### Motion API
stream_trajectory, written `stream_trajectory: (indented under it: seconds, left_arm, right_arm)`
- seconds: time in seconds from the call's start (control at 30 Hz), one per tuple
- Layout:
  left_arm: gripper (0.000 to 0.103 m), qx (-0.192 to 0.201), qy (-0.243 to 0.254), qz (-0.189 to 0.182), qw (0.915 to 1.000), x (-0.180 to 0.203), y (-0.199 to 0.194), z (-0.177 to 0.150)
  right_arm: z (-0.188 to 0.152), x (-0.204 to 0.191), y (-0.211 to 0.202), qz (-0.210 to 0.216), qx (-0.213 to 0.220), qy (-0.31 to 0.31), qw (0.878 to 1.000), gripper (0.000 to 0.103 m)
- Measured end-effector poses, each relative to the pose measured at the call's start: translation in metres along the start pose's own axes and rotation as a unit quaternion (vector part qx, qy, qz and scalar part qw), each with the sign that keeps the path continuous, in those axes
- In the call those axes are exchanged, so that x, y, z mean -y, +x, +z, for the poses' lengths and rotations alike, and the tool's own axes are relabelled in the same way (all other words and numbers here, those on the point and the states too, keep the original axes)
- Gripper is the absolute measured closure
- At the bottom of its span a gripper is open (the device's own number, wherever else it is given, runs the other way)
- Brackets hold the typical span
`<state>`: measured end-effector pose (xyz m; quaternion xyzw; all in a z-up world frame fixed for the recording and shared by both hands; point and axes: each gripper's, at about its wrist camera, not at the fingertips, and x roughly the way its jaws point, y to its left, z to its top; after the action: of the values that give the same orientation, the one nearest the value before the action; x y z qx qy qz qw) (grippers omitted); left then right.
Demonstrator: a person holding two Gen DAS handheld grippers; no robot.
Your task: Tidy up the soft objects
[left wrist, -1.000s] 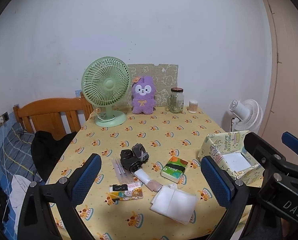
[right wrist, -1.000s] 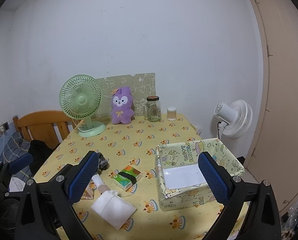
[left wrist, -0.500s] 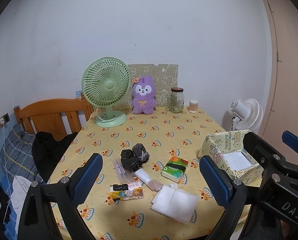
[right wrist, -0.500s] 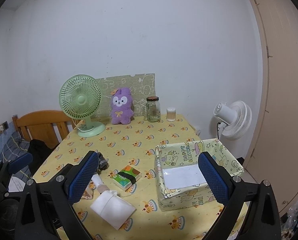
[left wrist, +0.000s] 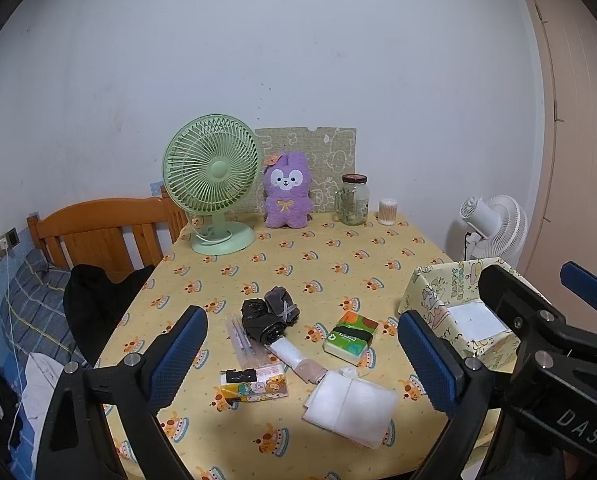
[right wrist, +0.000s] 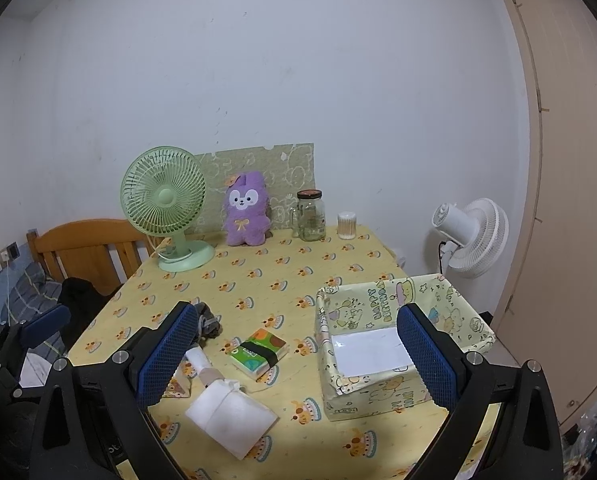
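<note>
Hovering above the near edge of the surface (left wrist: 330, 256), the left tool (left wrist: 302, 354) and right tool (right wrist: 296, 354) are both standing wide apart and gripping nothing. Lying between the left tool's fingers (left wrist: 178, 354), seen from its camera, is a loose cluster of soft things: a black roll (left wrist: 260, 322) touching a grey bundle (left wrist: 282, 306), a white roll (left wrist: 288, 354) just in front of them, a clear packet (left wrist: 240, 340) to the left, and a cartoon pouch (left wrist: 254, 386) nearest the left finger. A white folded cloth (left wrist: 350, 406) is resting closest to that tool, toward its right finger, and a green tissue pack (left wrist: 350, 336) is sitting just beyond it. The same cloth (right wrist: 230, 414) and tissue pack (right wrist: 258, 354) are showing between the right tool's fingers (right wrist: 426, 364), with the paper box (right wrist: 402, 344) open and lying partly behind its right finger. Well beyond both tools, along the wall, a green fan (left wrist: 212, 180), a purple plush (left wrist: 286, 190), a jar (left wrist: 354, 200) and a swab tub (left wrist: 387, 212) are standing upright. A white fan (right wrist: 472, 236) is standing off the surface to the right.
</note>
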<state>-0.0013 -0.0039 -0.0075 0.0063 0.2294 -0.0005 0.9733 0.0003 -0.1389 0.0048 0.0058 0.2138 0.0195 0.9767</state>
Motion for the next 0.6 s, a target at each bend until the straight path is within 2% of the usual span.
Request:
stream_trajectory:
  seconds: [0.2, 0.47, 0.6]
  left_arm:
    - [0.007, 0.003, 0.009, 0.010, 0.9999, 0.001, 0.004, -0.002]
    - [0.010, -0.025, 0.007, -0.002, 0.9997, -0.009, 0.020, -0.019]
    - [0.010, -0.036, 0.012, 0.004, 0.9993, -0.015, 0.025, -0.029]
  right_arm:
    - [-0.004, -0.007, 0.006, 0.003, -0.004, -0.003, 1.000, 0.002]
    - [-0.020, -0.020, 0.020, 0.005, -0.015, -0.005, 1.000, 0.003]
    - [-0.030, -0.030, 0.026, 0.009, -0.022, -0.013, 1.000, 0.003]
